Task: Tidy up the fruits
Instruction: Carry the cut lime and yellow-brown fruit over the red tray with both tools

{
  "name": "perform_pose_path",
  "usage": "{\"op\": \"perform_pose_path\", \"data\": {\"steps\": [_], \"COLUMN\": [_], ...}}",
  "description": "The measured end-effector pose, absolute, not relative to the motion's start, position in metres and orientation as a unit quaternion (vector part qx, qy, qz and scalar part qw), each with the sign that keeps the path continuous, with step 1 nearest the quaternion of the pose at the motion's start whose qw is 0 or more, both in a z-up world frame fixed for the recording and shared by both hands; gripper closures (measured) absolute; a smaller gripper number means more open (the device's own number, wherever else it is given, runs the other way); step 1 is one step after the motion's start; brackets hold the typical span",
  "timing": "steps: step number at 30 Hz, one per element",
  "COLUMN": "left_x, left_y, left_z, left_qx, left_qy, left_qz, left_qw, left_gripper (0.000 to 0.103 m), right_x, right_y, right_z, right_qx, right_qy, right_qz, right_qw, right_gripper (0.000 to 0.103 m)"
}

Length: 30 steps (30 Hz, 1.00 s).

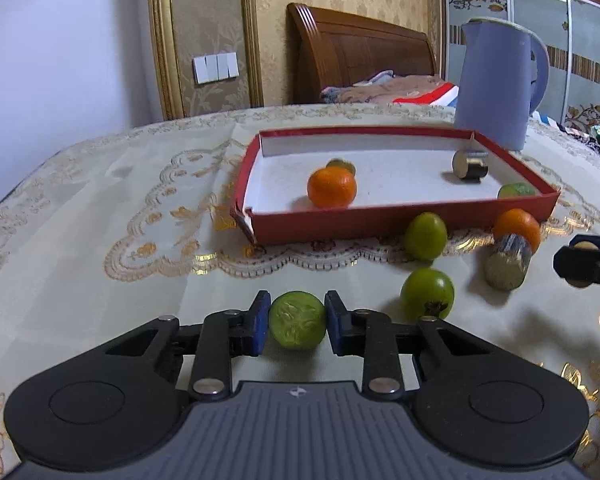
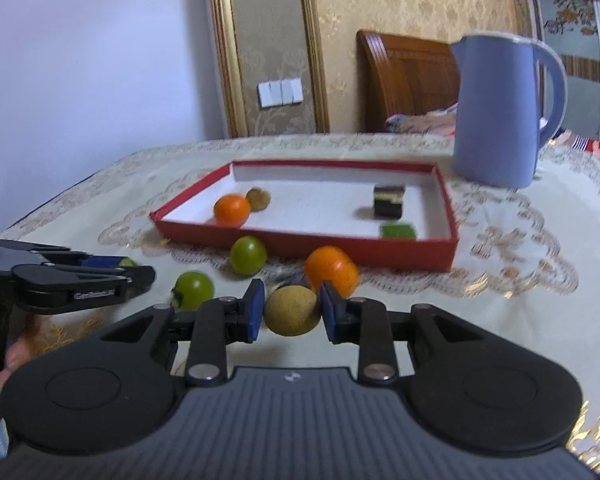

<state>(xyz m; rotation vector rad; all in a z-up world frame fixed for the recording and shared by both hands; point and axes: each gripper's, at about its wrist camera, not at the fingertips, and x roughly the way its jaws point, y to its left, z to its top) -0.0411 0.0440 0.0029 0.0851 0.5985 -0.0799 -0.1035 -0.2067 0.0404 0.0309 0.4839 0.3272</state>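
My left gripper (image 1: 297,322) is shut on a green cucumber slice (image 1: 297,325), near the table. My right gripper (image 2: 292,312) is shut on a tan round fruit (image 2: 291,310); it shows in the left wrist view (image 1: 580,264) at the right edge. A red tray (image 1: 380,224) holds an orange (image 1: 332,186), a brownish fruit (image 1: 342,165), a dark cylinder (image 1: 470,164) and a green piece (image 1: 516,190). In front of the tray lie two green fruits (image 1: 426,235) (image 1: 427,294), an orange (image 1: 516,226) and a cylinder (image 1: 506,266).
A blue kettle (image 1: 500,80) stands behind the tray's right end. The table has a cream embroidered cloth (image 1: 100,240). A wooden bed headboard (image 1: 360,52) and wall lie beyond the far edge.
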Motion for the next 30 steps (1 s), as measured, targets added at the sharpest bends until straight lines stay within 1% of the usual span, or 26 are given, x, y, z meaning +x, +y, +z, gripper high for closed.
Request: {"op": "perform_pose_path", "data": {"steps": [10,19,25,30], "left_x": [-0.010,0.042,0.014,-0.007], "left_y": [0.031,0.005,0.024,0.046], "left_z": [0.039,0.036,0.032,0.021], "left_qx": [0.017,-0.005,0.008,-0.020], "left_qy": [0.270,0.296,0.289,0.313], "left_qz": [-0.056,-0.065,-0.084,-0.100], "left_qw": [0.961,0.953,0.954,0.944], "left_gripper": [0.074,0.074,0.074,0.074], "right_x": [-0.058,0.000,-0.003,-0.003], "right_y": [-0.226,-0.233,-0.235,-0.234], "right_z": [0.062,0.056,0.049,0.048], "right_qx": [0.010,0.014,0.019,0.029], "right_qy": [0.209,0.227,0.227,0.237], "right_qz": [0.104,0.067,0.082,0.093], "right_qw": [0.972,0.972,0.970,0.967], "right_gripper": [0.075,0.075,0.075,0.075]}}
